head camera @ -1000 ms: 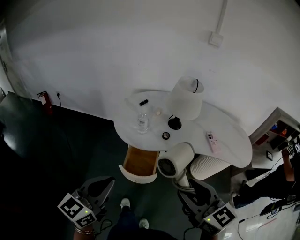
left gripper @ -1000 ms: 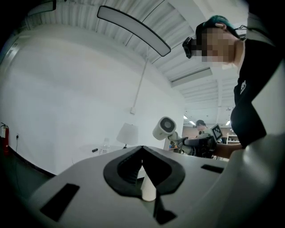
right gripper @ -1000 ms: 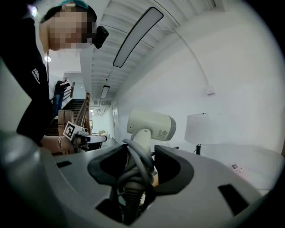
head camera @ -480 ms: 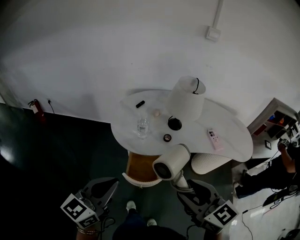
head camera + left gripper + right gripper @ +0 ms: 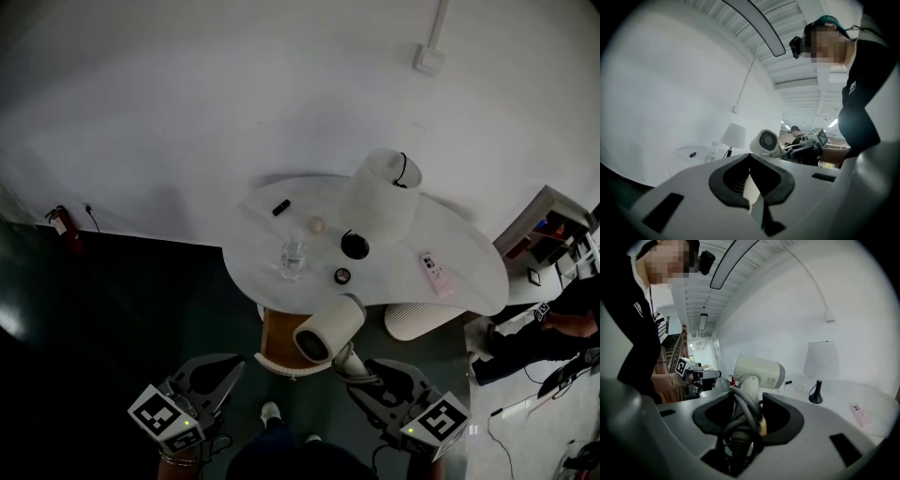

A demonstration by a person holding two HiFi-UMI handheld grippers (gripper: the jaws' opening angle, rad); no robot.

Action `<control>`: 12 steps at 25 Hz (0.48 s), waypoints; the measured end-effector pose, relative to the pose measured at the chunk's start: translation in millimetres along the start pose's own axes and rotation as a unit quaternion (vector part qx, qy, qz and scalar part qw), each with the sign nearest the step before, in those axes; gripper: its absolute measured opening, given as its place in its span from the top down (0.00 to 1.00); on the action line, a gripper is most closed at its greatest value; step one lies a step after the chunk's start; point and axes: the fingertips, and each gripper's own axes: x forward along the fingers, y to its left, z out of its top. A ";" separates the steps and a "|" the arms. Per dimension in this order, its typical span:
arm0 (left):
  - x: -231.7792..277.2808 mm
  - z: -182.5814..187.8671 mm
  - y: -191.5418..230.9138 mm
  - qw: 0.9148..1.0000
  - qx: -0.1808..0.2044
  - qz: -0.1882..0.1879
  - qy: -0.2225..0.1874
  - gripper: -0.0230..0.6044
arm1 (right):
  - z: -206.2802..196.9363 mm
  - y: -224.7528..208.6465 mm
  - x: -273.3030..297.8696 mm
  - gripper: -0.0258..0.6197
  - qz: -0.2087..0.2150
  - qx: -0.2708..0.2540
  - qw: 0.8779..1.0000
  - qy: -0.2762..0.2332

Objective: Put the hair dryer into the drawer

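Observation:
The white hair dryer (image 5: 323, 330) hangs by its handle from my right gripper (image 5: 373, 379), which is shut on the handle and the grey cord. Its barrel is over the right part of the open drawer (image 5: 276, 339), whose wooden inside shows below the round white table (image 5: 459, 248). In the right gripper view the hair dryer (image 5: 757, 371) stands up just beyond the right gripper (image 5: 745, 423). My left gripper (image 5: 214, 377) is low at the left, apart from the drawer. In its own view the left gripper (image 5: 752, 197) holds nothing, and the hair dryer (image 5: 764, 141) is ahead.
On the table stand a white lamp (image 5: 380, 195), a water bottle (image 5: 292, 255), a small jar (image 5: 343, 276), a remote (image 5: 434, 274) and a small black item (image 5: 279, 207). A ribbed white bin (image 5: 417, 323) sits under the table. A person (image 5: 553, 323) is at the right.
My right gripper has carried the hair dryer leftward and lower, from beside the drawer to over its right part. The left gripper stays low at the left.

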 end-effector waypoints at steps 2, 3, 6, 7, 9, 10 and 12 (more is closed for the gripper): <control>-4.0 -6.0 9.7 1.000 -0.006 -0.001 0.009 0.95 | -5.4 0.8 10.1 0.64 -0.004 0.003 1.000 0.011; -5.4 -7.7 13.1 1.000 -0.009 -0.003 0.009 0.95 | -9.1 1.1 14.7 0.64 -0.006 0.005 1.000 0.017; -8.8 -17.0 22.3 1.000 -0.016 -0.008 0.018 0.95 | -14.7 6.5 27.1 0.64 -0.007 0.003 0.999 0.038; -9.4 -20.1 25.3 1.000 -0.017 -0.008 0.023 0.95 | -16.4 8.4 30.5 0.64 -0.006 0.003 0.999 0.042; -9.7 -23.0 30.0 0.999 -0.017 -0.008 0.027 0.95 | -20.9 11.7 36.1 0.64 -0.001 0.008 0.999 0.047; -9.4 -23.4 31.7 0.999 -0.018 -0.009 0.027 0.95 | -24.5 12.5 38.4 0.64 0.001 0.013 0.999 0.050; -8.1 -24.8 34.7 0.999 -0.019 -0.012 0.024 0.95 | -33.3 12.3 43.4 0.64 0.001 0.019 0.998 0.063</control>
